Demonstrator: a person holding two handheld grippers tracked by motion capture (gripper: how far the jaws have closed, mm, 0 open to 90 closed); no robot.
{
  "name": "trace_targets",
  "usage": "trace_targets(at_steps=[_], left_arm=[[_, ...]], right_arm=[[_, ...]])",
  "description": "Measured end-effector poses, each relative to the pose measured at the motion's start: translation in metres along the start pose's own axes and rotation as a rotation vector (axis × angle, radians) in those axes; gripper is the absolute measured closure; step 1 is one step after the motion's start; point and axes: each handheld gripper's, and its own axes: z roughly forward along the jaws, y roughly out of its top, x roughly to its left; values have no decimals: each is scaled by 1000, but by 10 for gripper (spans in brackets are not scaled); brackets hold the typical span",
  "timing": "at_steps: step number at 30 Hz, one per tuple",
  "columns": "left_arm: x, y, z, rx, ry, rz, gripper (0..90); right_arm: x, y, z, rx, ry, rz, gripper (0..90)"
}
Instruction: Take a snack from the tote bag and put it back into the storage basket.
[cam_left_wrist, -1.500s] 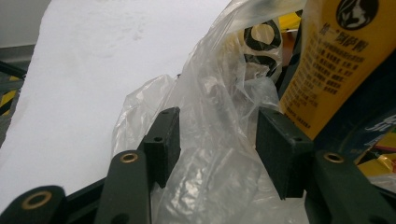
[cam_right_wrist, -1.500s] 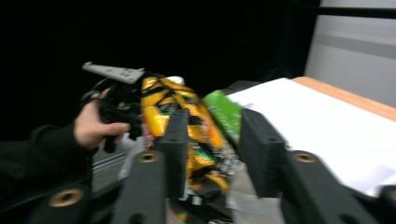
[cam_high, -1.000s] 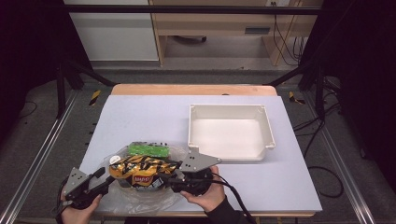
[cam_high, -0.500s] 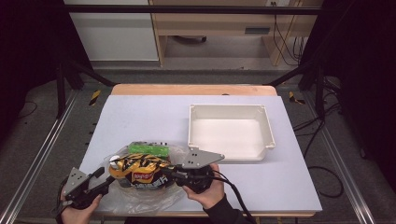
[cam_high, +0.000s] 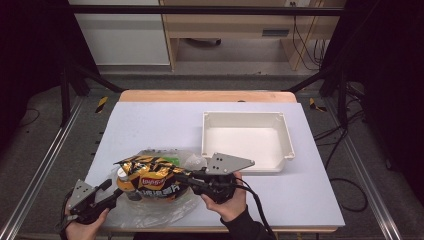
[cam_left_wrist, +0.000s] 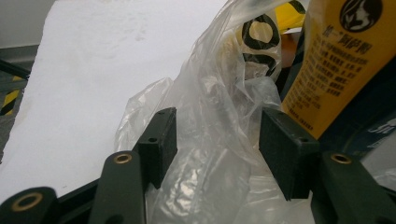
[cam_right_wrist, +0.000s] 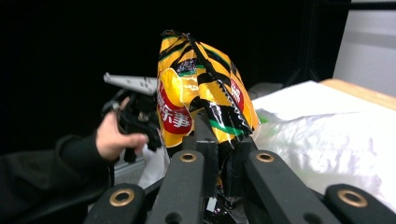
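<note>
A: Your right gripper (cam_high: 186, 179) lies level, pointing left, jaws just clamped on the chip bag (cam_high: 150, 180), holding it above the plastic bag (cam_high: 150, 212) at the table's (cam_high: 300, 200) near edge.

B: Your left gripper (cam_left_wrist: 217, 140) sits low, jaws apart around that plastic; whether they pinch it, I cannot tell.

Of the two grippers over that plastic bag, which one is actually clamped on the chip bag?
The right gripper: its jaws pinch the yellow-and-black chip bag. The left gripper stands open, with only the clear plastic bag between its jaws.
</note>
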Motion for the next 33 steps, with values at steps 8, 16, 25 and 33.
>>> trace_targets(at_steps=[8,16,25,33], left_arm=[[0,0,0,-1,-1,0,462],[-1,0,0,-8,1,2,459],[-1,0,0,-12,2,4,453],[-1,0,0,-11,4,5,450]], right_arm=[[6,25,-7,-68,-4,-25,877],[8,39,-12,-102,8,-23,880],[7,54,-17,-168,4,-1,881],[12,70,-10,-210,8,-11,882]])
